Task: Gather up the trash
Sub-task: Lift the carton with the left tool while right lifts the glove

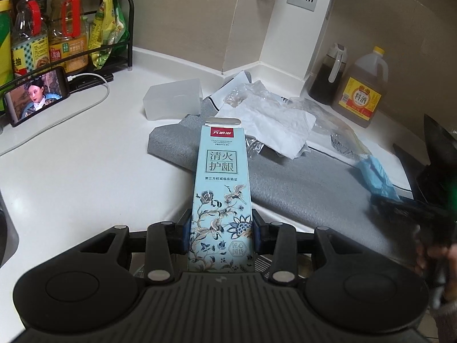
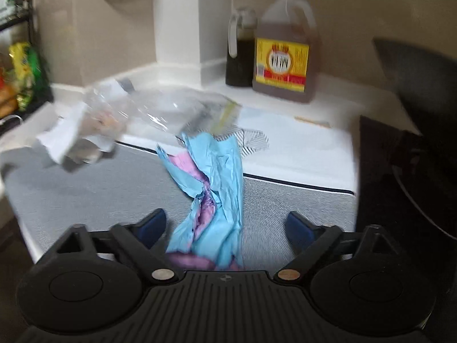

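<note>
My left gripper (image 1: 221,223) is shut on a tall pale-blue carton (image 1: 221,171) with flower print and Chinese lettering, held upright by its lower part above the counter's front. My right gripper (image 2: 225,223) stands open; a crumpled blue and pink wrapper (image 2: 217,177) lies on the grey mat (image 2: 100,183) between its fingers, with neither pad touching it. The same wrapper (image 1: 374,171) shows at the right of the left wrist view. Behind it lie a crumpled white paper (image 1: 274,125) and a clear plastic bag (image 1: 248,90).
A translucent plastic box (image 1: 174,101) sits behind the mat. A phone (image 1: 35,97) on a cable and a rack of bottles (image 1: 65,28) stand at the left. A yellow-capped jug (image 2: 285,48) and a dark bottle (image 2: 240,48) occupy the back corner. Dark cookware (image 2: 414,143) is at the right.
</note>
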A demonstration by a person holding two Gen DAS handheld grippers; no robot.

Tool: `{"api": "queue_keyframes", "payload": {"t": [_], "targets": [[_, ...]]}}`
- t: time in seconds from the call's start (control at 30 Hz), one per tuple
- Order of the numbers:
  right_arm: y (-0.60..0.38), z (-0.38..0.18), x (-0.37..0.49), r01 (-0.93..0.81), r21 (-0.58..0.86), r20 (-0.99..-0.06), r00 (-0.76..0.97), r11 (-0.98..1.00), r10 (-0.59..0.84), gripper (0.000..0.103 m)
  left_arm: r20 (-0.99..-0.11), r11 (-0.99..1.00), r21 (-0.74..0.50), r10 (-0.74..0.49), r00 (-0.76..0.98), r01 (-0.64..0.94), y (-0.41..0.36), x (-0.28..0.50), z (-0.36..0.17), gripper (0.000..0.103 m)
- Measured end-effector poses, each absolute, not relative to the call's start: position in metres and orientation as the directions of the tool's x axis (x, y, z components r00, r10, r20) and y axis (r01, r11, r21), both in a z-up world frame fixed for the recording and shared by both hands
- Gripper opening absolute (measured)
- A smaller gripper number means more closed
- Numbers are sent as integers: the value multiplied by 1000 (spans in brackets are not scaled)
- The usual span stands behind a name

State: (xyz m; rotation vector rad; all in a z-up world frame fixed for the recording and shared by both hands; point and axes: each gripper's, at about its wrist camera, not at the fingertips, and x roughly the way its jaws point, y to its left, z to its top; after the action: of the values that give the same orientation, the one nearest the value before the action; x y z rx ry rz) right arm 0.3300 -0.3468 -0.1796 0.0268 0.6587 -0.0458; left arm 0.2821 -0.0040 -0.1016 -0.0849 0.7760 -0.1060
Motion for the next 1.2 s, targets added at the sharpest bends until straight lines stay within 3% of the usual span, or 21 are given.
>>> {"api": "queue_keyframes", "payload": {"t": [0.07, 0.33, 0.63, 0.83, 1.2], "targets": [[-343, -180, 327, 46, -30, -594, 802, 998, -55, 36, -692, 992, -108, -121, 712, 63, -2, 276, -102, 44], [-333, -165, 271, -19, 37, -550, 835, 999, 36, 35, -683, 993, -106, -115, 721, 58, 6, 243, -106, 44], [-295, -146, 181, -214, 80, -478, 849, 974, 226, 35, -672, 992, -104, -128, 730, 78, 5, 179, -118, 44], [-259, -155, 144, -348, 99, -507, 788, 932, 348, 35, -697, 993, -95, -112, 708, 64, 4, 145, -144, 44], [-208, -185, 105, -462, 50, -607, 690, 886, 394, 35, -717, 997, -75, -57, 695, 5, 19, 110, -168, 44]]}}
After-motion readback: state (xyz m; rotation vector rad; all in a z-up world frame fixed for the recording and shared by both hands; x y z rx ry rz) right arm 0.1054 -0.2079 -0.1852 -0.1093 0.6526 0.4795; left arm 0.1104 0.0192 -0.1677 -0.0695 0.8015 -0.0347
